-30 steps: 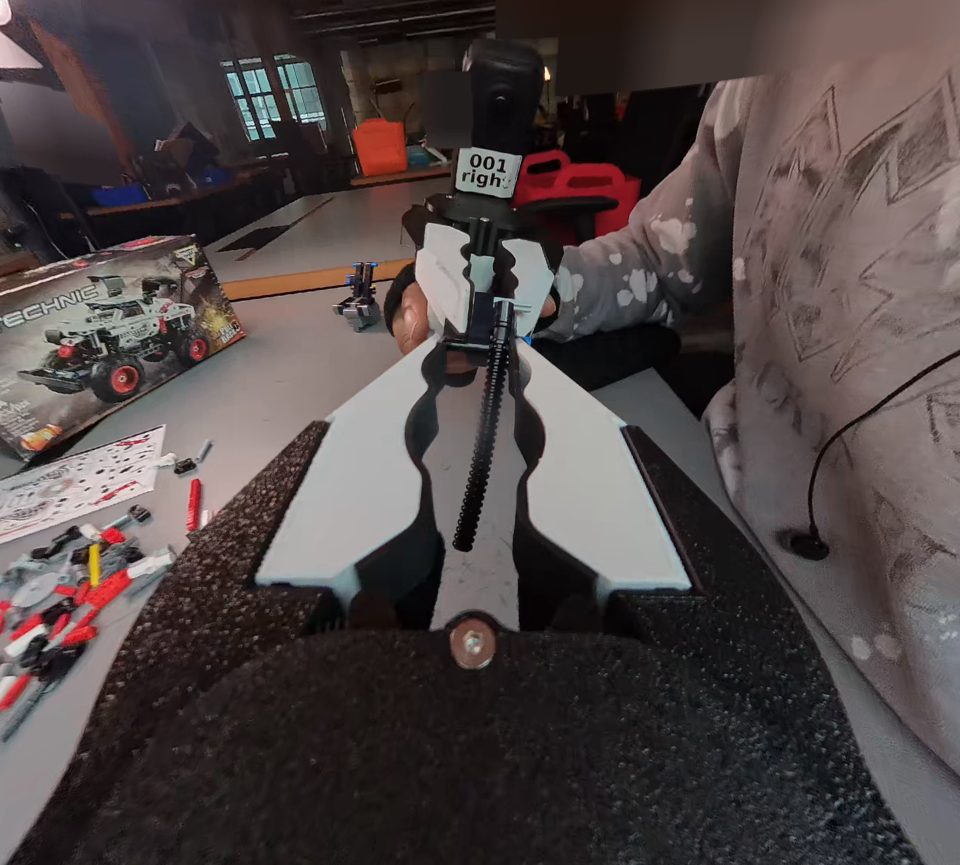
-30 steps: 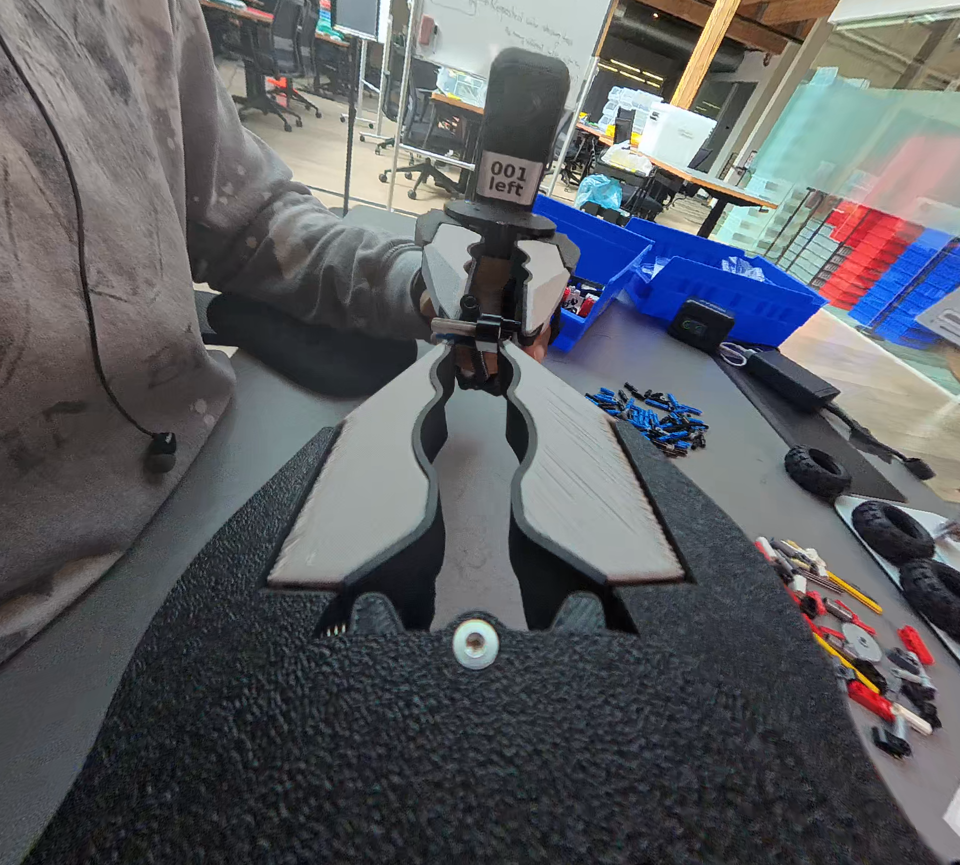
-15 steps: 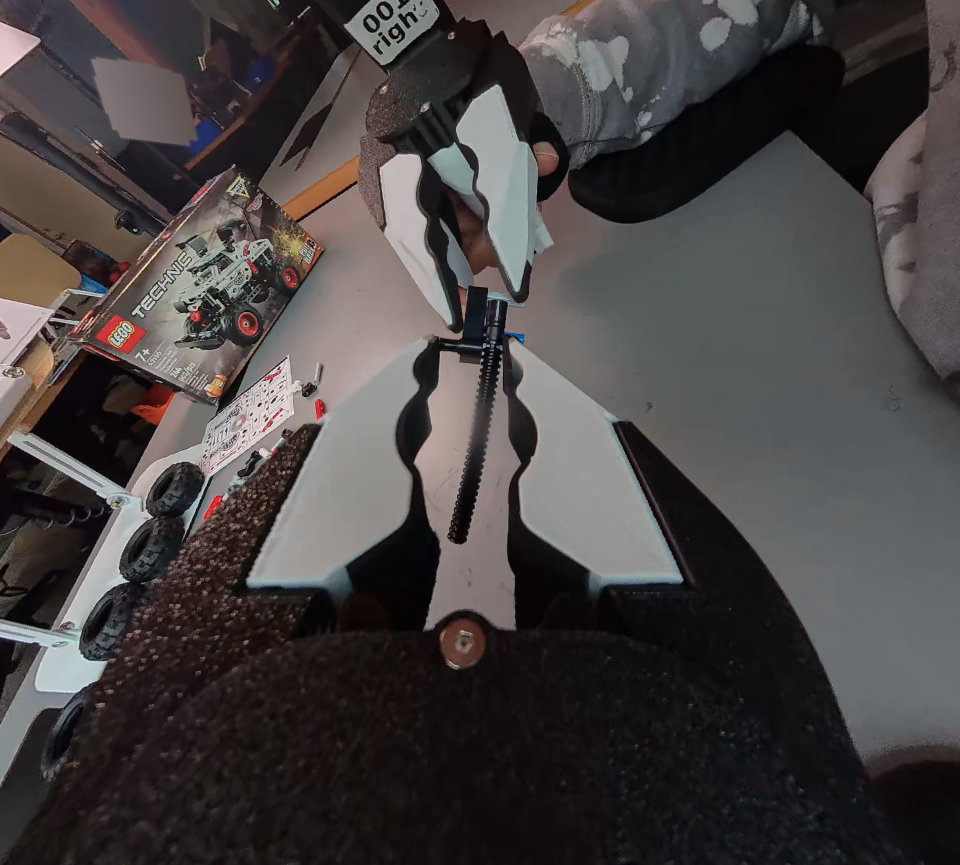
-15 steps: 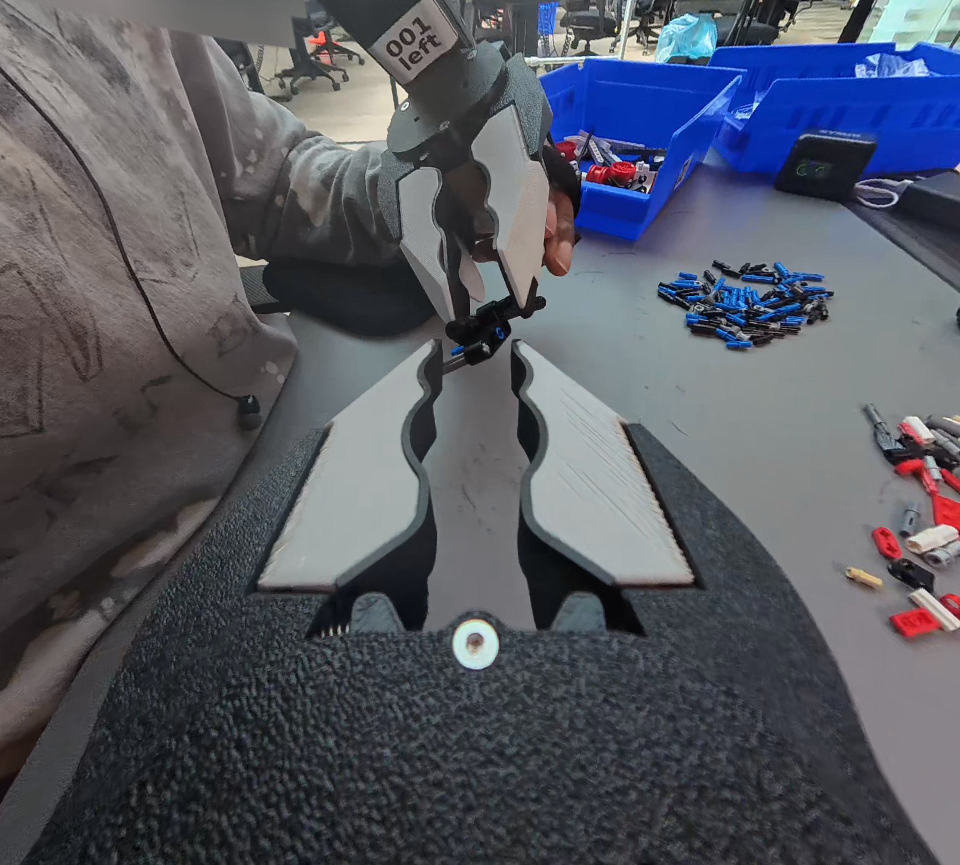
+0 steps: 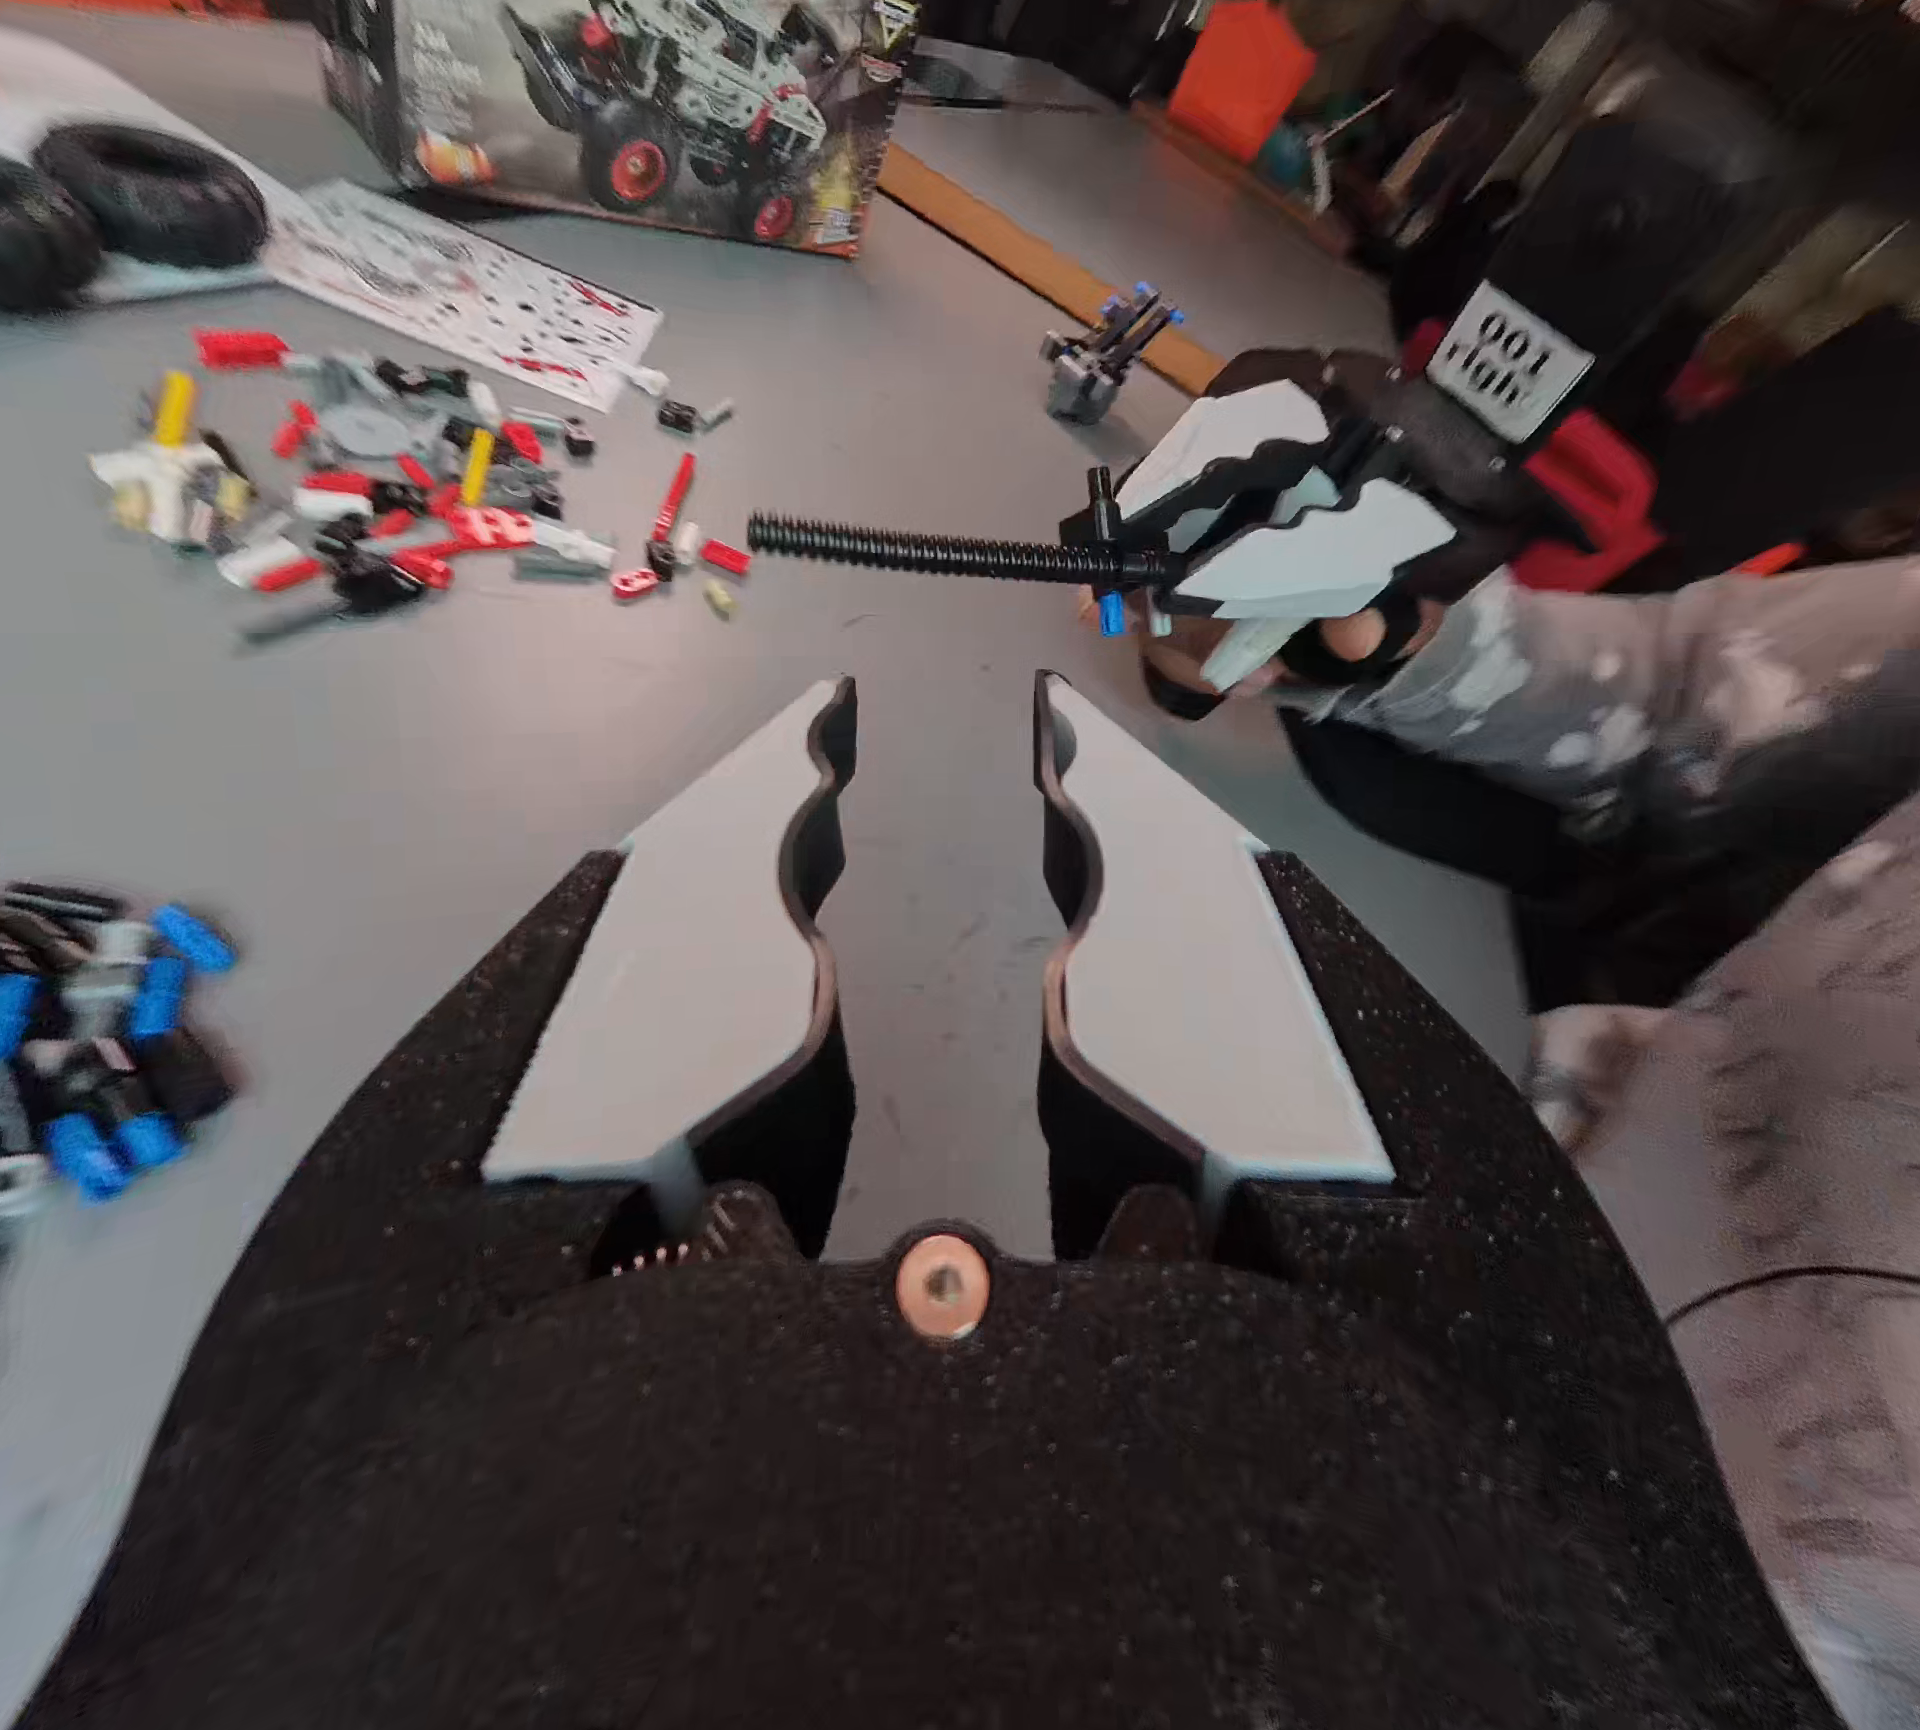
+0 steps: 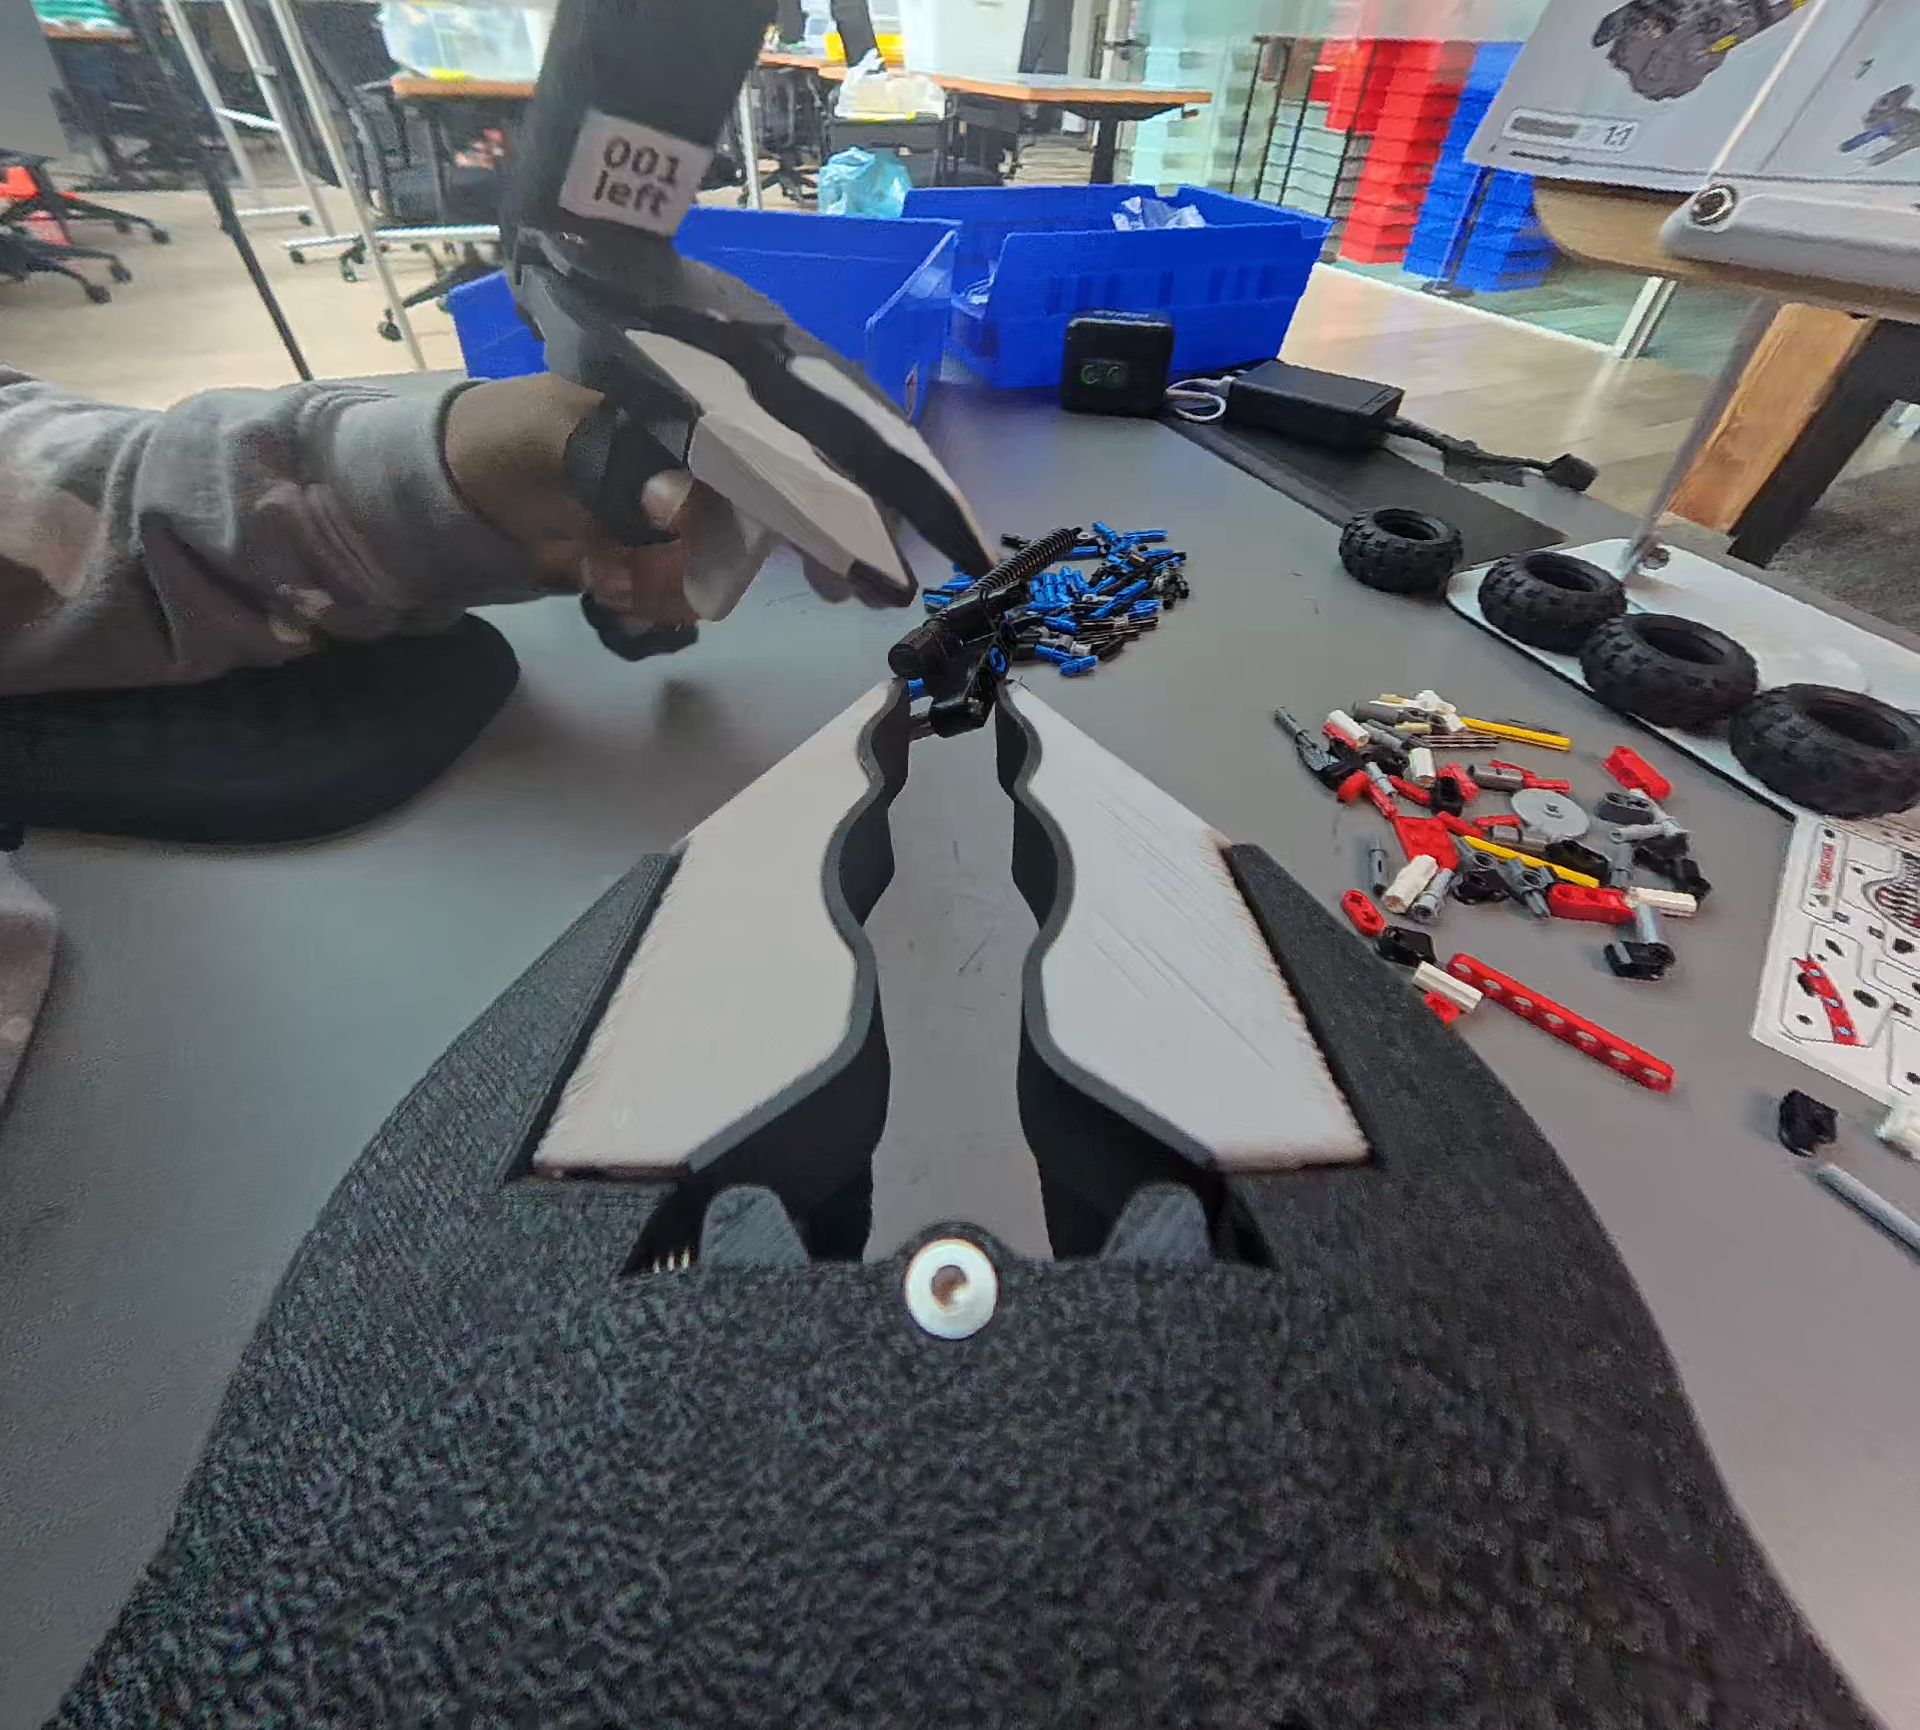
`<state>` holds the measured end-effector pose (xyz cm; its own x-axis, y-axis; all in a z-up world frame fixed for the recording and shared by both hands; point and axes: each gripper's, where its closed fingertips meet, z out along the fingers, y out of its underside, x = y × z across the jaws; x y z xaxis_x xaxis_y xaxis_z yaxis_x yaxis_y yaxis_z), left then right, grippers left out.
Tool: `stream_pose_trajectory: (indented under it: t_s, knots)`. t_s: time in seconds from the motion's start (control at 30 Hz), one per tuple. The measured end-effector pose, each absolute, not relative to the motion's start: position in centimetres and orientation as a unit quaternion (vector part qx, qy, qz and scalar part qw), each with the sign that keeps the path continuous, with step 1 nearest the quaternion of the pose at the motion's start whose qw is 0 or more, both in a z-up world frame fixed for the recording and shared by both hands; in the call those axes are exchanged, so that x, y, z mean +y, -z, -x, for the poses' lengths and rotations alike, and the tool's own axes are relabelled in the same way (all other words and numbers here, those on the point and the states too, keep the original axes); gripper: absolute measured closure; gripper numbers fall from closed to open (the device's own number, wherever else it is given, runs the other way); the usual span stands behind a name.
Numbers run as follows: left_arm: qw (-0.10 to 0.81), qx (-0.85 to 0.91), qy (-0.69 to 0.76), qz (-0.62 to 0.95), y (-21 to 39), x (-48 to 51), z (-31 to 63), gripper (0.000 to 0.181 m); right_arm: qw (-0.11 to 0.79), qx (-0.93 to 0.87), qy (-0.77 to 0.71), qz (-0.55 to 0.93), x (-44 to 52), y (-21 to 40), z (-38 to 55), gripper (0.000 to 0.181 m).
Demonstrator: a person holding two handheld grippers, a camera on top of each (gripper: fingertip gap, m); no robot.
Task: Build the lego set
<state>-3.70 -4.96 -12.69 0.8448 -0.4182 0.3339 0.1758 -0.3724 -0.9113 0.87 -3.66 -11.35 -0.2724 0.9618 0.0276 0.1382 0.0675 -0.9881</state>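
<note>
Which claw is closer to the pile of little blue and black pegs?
Left. The left gripper hovers right beside the blue and black pegs; the right gripper, holding the black spring piece, sits farther back.

Blurred blue and black pins (image 5: 99,1046) at left edge, tyres (image 5: 114,210) cut off there

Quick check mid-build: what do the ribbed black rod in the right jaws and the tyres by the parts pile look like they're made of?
The long black ribbed rod, held by the right gripper, looks like flexible matte plastic: even ridges, dull sheen, though stiffness can't be judged. The four knobbly black tyres appear to be soft rubber: deep tread blocks, no gloss. The left gripper is open and empty.
</note>
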Motion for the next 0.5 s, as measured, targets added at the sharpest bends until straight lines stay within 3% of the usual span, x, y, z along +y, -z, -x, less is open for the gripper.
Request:
stream_pose_trajectory:
  t_s: [0.13, 0.3, 0.4, 0.5]
  knots:
    - [0.514, -0.042, 0.540, 0.665, 9.8, -5.2, 1.8, 0.146, 0.464, -0.573, -0.511, 0.442, -3.7, 9.6, -0.3, 0.165]
    - [0.530, -0.046, 0.564, 0.631, 8.8, -5.1, 0.7, 0.158, 0.499, -0.586, -0.499, 0.397, -5.9, 9.1, 0.0, 0.165]
    - [0.545, -0.029, 0.577, 0.608, 7.6, -5.8, 0.7, 0.164, 0.427, -0.576, -0.565, 0.408, -6.7, 9.2, -0.2, 0.166]
    - [0.548, -0.022, 0.580, 0.603, 7.2, -6.1, 0.6, 0.171, 0.272, -0.507, -0.684, 0.448, -6.7, 8.7, -0.6, 0.168]
